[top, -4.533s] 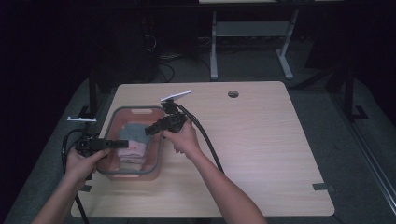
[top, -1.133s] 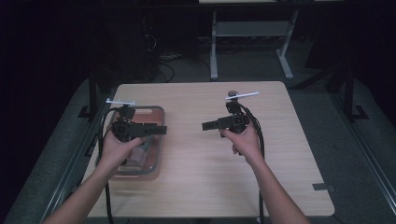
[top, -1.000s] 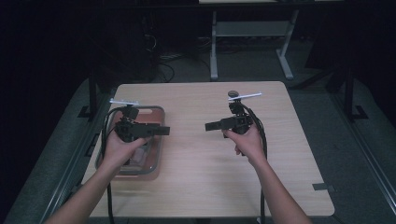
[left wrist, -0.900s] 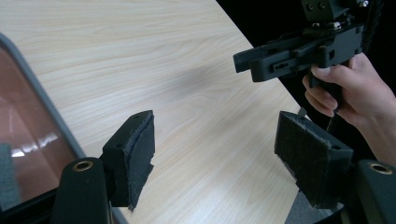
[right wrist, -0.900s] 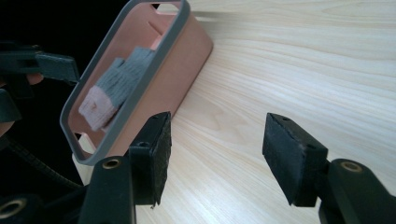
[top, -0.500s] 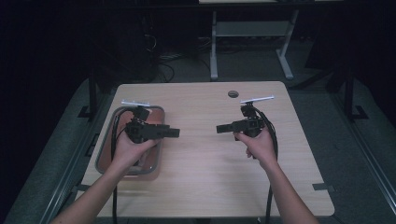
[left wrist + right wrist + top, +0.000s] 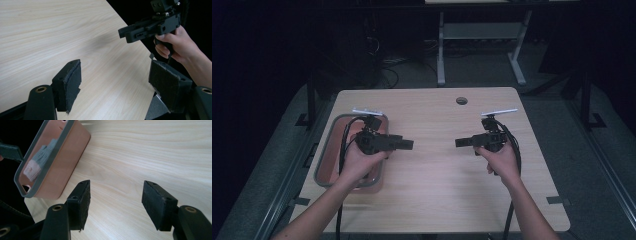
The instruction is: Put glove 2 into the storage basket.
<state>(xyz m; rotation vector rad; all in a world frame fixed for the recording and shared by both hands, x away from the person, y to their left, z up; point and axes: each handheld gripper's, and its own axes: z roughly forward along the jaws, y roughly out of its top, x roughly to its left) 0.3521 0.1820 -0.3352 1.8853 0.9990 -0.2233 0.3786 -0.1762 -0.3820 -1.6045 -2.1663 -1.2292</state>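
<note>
A salmon bin with a grey rim (image 7: 323, 166) stands on the left of the wooden table (image 7: 437, 195). In the right gripper view, a folded grey and pink cloth (image 7: 40, 161) lies inside the bin (image 7: 63, 157). My left gripper (image 7: 410, 145) hovers just right of the bin, pointing right, jaws open and empty (image 7: 115, 82). My right gripper (image 7: 458, 143) faces it from the table's right half, also open with nothing between its pads (image 7: 116, 202). A gap of bare table separates the two. The left gripper view shows the right gripper (image 7: 147, 27) in a hand.
A round cable hole (image 7: 461, 100) sits near the table's far edge. Beyond the table a metal stand (image 7: 482, 35) and cables lie on the dark floor. Black cables trail from both grippers toward the person.
Both grippers left the bin, where they were seconds ago. Over the last second each has drifted to the right and slightly toward the person, staying level and facing one another.
</note>
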